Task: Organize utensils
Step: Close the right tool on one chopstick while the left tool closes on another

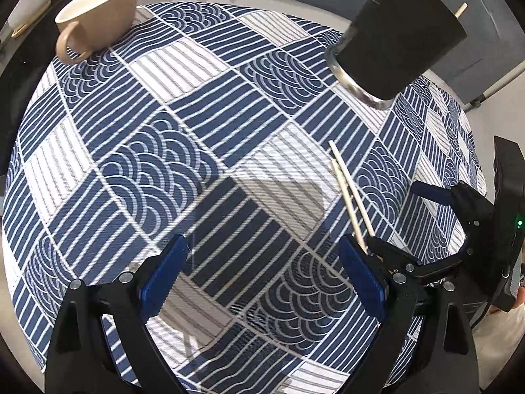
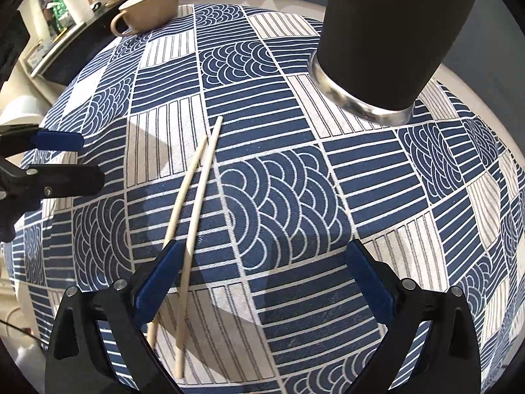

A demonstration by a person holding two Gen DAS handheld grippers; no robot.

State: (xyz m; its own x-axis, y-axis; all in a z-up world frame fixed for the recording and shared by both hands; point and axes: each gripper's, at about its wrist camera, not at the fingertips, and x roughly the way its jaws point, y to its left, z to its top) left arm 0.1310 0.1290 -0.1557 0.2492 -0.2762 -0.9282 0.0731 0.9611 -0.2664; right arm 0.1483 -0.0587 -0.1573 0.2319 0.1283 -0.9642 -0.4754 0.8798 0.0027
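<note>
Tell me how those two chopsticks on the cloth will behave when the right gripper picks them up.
The chopsticks look like thin, stiff, pale wood, so probably light and rigid. Being round and smooth, they may roll on the tablecloth or slip between the pads. They lie slightly angled, not parallel, so the open right gripper might catch only one.

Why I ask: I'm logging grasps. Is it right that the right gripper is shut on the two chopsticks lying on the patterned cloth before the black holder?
Not quite. The right gripper is open, as the right wrist view shows; the two chopsticks lie loose on the patterned cloth before the black holder, passing by its left finger.
</note>
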